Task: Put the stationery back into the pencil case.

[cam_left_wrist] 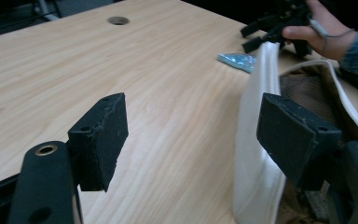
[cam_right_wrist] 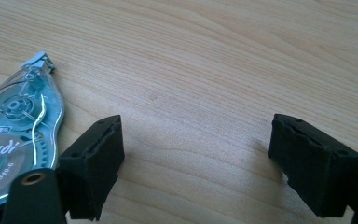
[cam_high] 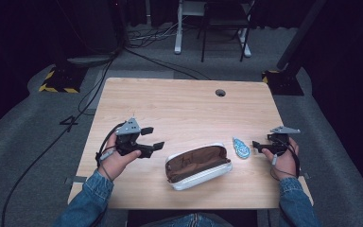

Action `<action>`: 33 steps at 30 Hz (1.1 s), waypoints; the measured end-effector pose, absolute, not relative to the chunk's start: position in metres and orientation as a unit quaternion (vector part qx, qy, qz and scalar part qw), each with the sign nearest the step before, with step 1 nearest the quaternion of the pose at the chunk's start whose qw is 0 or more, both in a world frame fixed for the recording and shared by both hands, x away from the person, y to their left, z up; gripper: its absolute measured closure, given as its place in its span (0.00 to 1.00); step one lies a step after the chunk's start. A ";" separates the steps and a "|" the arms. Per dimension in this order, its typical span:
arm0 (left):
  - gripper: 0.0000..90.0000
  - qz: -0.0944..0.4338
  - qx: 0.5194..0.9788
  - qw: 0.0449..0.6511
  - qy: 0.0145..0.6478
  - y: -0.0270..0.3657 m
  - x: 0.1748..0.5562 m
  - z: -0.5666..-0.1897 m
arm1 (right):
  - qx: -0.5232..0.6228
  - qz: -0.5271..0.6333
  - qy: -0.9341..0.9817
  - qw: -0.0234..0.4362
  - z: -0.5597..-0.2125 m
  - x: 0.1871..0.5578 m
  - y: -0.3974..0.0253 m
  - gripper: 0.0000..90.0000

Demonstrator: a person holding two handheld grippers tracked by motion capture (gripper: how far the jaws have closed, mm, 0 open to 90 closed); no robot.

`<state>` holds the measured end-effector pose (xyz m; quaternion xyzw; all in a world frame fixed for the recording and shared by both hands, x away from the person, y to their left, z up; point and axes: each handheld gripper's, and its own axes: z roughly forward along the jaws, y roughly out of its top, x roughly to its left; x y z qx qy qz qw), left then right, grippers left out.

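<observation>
An open white pencil pouch (cam_high: 198,165) with a brown lining lies near the table's front edge. Just right of it lies a blue-and-clear correction tape dispenser (cam_high: 241,147). My left gripper (cam_high: 152,138) hovers left of the pouch, open and holding nothing. In the left gripper view the pouch's white side (cam_left_wrist: 256,140) stands by the right jaw of my left gripper (cam_left_wrist: 191,135), and the dispenser (cam_left_wrist: 237,60) lies beyond. My right gripper (cam_high: 257,147) is open just right of the dispenser. In the right gripper view the dispenser (cam_right_wrist: 18,126) lies beside the left jaw of that gripper (cam_right_wrist: 196,154), outside the gap.
The wooden table (cam_high: 179,109) has a round cable hole (cam_high: 220,92) at its far side. Beyond it on the grey floor are cables, a desk frame (cam_high: 179,28) and stand bases with yellow-black tape (cam_high: 56,82).
</observation>
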<state>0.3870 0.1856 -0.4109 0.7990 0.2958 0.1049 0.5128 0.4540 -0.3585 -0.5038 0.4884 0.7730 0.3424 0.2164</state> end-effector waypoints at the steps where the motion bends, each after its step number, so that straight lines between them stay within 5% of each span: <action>1: 0.28 0.114 0.799 0.509 0.301 0.190 0.388 -0.411 | 0.488 0.342 0.773 0.216 -0.504 0.454 -0.358 0.20; 13: 0.25 0.223 0.794 0.392 0.408 0.245 0.405 -0.434 | 0.495 0.343 0.768 0.217 -0.504 0.454 -0.359 0.23; 18: 0.24 0.209 0.787 0.368 0.448 0.263 0.412 -0.453 | 0.499 0.346 0.766 0.211 -0.501 0.453 -0.361 0.33; 33: 0.23 0.183 0.796 0.323 0.478 0.275 0.429 -0.496 | 0.519 0.349 0.754 0.201 -0.485 0.444 -0.365 0.41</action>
